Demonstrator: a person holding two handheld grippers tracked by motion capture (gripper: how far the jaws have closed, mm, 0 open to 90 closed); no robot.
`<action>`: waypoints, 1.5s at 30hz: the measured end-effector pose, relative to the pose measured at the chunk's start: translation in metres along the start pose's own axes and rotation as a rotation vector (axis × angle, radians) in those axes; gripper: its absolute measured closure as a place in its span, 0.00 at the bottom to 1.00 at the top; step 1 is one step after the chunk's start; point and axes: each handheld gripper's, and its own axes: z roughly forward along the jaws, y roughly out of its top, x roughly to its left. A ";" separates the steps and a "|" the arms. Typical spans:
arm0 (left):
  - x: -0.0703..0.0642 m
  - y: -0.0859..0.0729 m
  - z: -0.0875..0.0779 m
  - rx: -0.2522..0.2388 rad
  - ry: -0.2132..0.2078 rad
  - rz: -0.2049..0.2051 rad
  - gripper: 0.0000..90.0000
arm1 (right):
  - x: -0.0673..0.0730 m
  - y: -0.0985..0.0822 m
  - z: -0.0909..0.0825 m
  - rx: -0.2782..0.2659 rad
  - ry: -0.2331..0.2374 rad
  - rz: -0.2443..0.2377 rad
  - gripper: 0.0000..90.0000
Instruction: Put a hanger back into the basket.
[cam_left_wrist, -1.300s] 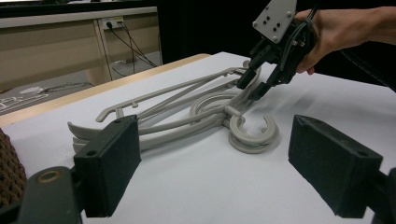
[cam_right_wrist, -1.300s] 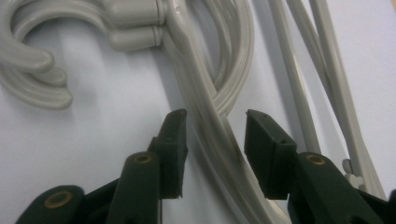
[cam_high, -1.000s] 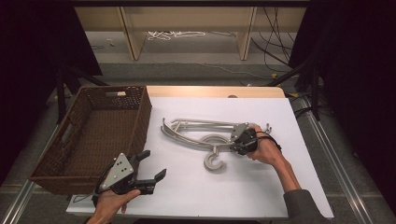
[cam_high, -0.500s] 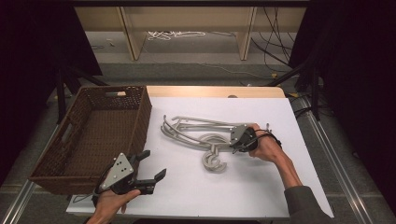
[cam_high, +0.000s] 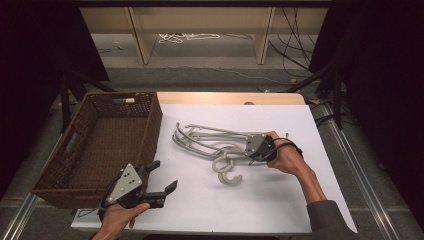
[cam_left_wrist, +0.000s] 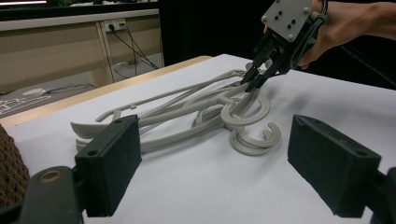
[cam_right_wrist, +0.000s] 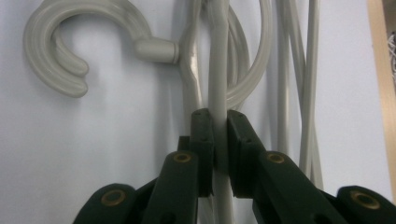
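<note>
R jaws: clamped on one grey arm of the hangers (cam_right_wrist: 219, 70), pads pressing it from both sides in the right gripper view; they've just been closing, arm between them.
L jaws: wide apart, nothing between, seen at lower L and lower R of the left gripper view.
R gripper (cam_high: 248, 149): centre-R of the high view, tips at the R end of the hanger pile, a hand behind it. In the left gripper view it shows at upper R (cam_left_wrist: 257, 80), pointing down at the pile.
L gripper (cam_high: 162, 177): lower L of the high view, near the table's front edge, just R of the basket's front corner, well apart from the pile.
Hangers: tangled grey plastic pile (cam_high: 210, 142) at mid-frame of the high view, lying on the white sheet (cam_high: 280, 200); hooks curl toward the frame bottom, arms fan toward the L. Exact count can't be told.
Basket (cam_high: 75, 175): brown wicker, L side of the high view, just L of the pile's arm tips, not touching.
</note>
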 end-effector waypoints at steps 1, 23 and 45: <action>0.000 0.000 0.000 0.003 0.001 0.003 0.19 | 0.000 0.000 -0.001 0.000 0.004 -0.005 0.92; -0.005 0.014 0.009 0.026 -0.026 0.110 0.20 | 0.014 0.010 -0.039 -0.051 -0.046 -0.071 0.92; -0.026 0.048 0.075 0.239 -0.106 0.325 0.23 | 0.046 0.009 -0.063 -0.070 -0.007 -0.091 0.92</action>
